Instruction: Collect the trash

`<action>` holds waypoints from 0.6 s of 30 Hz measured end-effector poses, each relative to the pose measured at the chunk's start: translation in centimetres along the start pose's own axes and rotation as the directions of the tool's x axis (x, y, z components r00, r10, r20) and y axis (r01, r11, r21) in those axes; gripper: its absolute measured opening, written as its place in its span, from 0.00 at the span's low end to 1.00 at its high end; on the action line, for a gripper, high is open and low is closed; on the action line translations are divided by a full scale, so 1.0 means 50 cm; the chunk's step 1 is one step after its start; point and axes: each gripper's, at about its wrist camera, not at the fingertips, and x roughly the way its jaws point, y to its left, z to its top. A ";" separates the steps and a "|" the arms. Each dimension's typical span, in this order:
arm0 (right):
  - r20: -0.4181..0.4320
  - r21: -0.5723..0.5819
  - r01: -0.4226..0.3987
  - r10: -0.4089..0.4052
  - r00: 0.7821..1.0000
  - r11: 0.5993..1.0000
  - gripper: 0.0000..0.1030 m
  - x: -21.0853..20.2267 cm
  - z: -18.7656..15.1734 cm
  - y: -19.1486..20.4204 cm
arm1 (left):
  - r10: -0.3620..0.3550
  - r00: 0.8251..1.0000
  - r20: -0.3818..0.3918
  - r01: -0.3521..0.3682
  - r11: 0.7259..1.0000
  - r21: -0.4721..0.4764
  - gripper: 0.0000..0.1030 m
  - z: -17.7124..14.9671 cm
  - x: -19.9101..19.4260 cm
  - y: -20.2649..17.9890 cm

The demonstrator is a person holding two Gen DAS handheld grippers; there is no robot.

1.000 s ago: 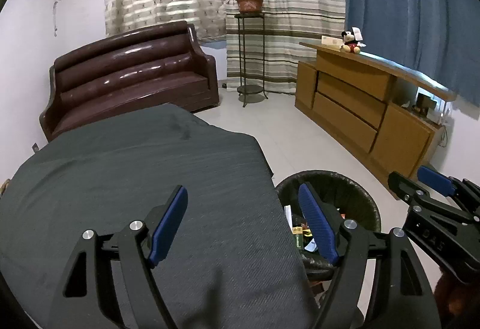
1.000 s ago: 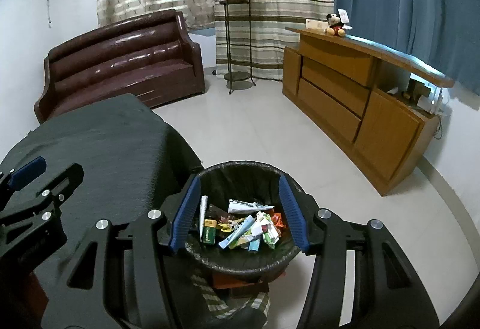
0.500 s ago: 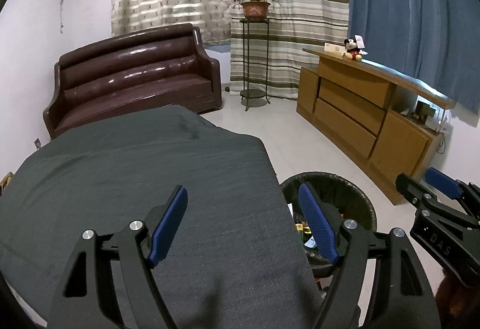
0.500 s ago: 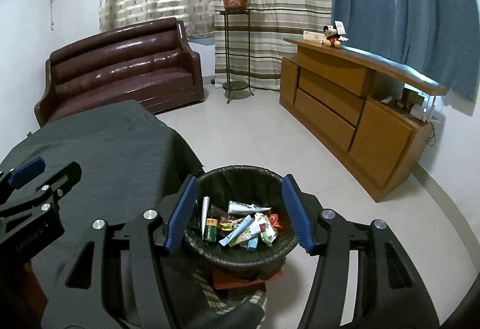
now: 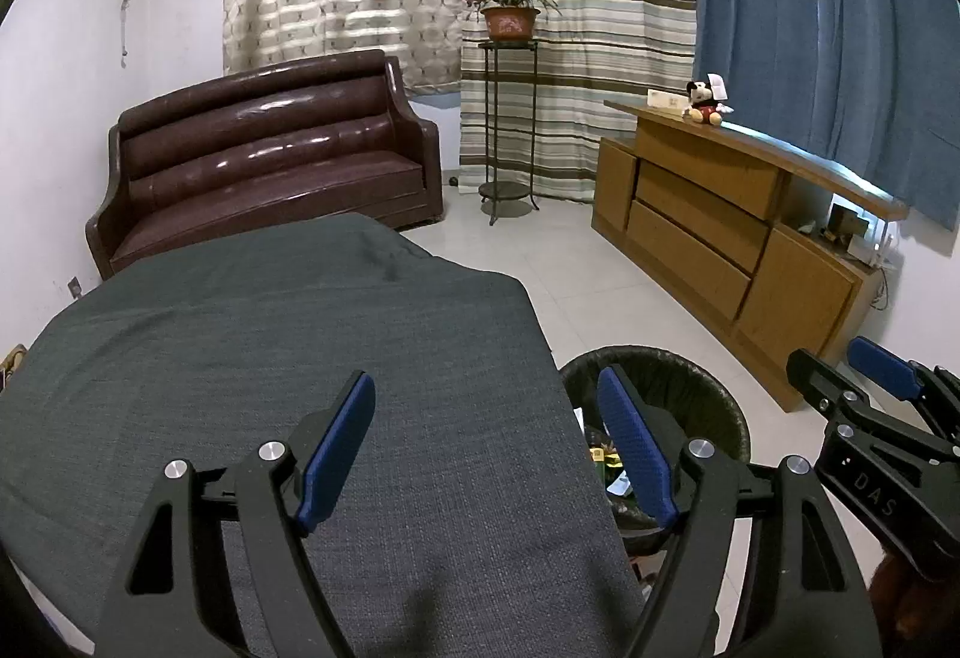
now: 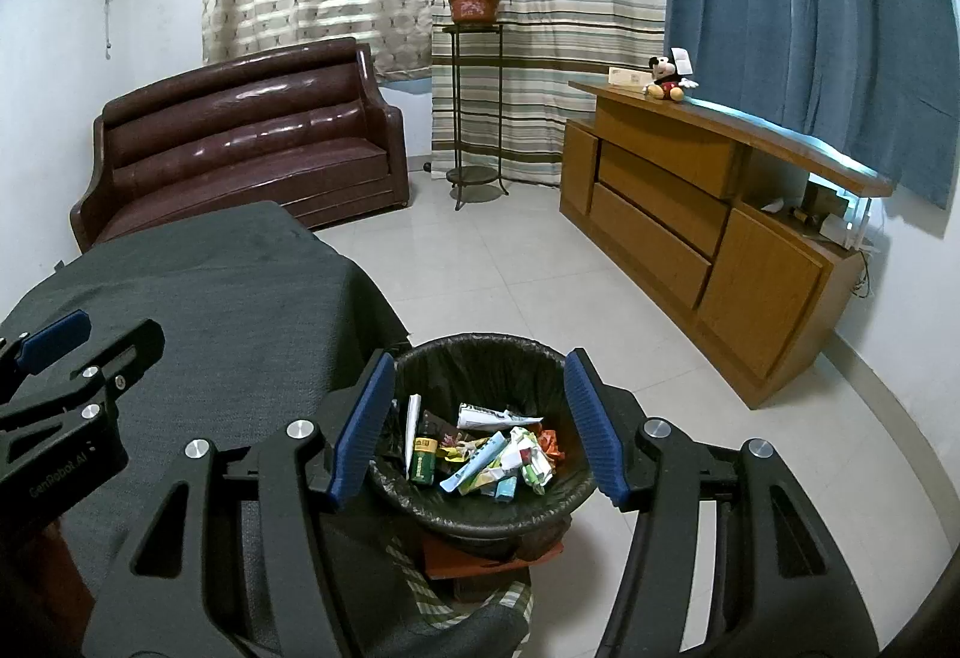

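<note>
A black-lined trash bin (image 6: pixel 480 358) stands on the floor beside the table's right edge and holds several wrappers and cartons (image 6: pixel 486 451). My right gripper (image 6: pixel 477 421) hangs above the bin, open, nothing between its blue pads. My left gripper (image 5: pixel 489 445) is open over the grey cloth-covered table (image 5: pixel 270 358), empty. In the left wrist view the bin (image 5: pixel 672 376) shows partly behind the right finger, and the right gripper (image 5: pixel 876 418) appears at the right edge. The left gripper (image 6: pixel 66 358) shows at the left of the right wrist view.
A brown leather sofa (image 5: pixel 264 160) stands beyond the table. A wooden sideboard (image 6: pixel 690 214) with a plush toy (image 6: pixel 665 76) lines the right wall. A plant stand (image 6: pixel 474 106) stands by the curtains. White tiled floor (image 6: pixel 492 262) lies between them. A stool or cloth sits under the bin.
Both views have tilted up slightly, so the room sits lower in the frame. The right gripper's jaws stand a little wider than a second ago. The left jaws are unchanged.
</note>
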 end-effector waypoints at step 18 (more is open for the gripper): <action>-0.002 0.000 0.000 0.000 1.000 1.000 0.56 0.000 0.001 0.001 | -0.001 1.000 0.000 0.001 1.000 0.000 0.72 0.000 -0.004 0.000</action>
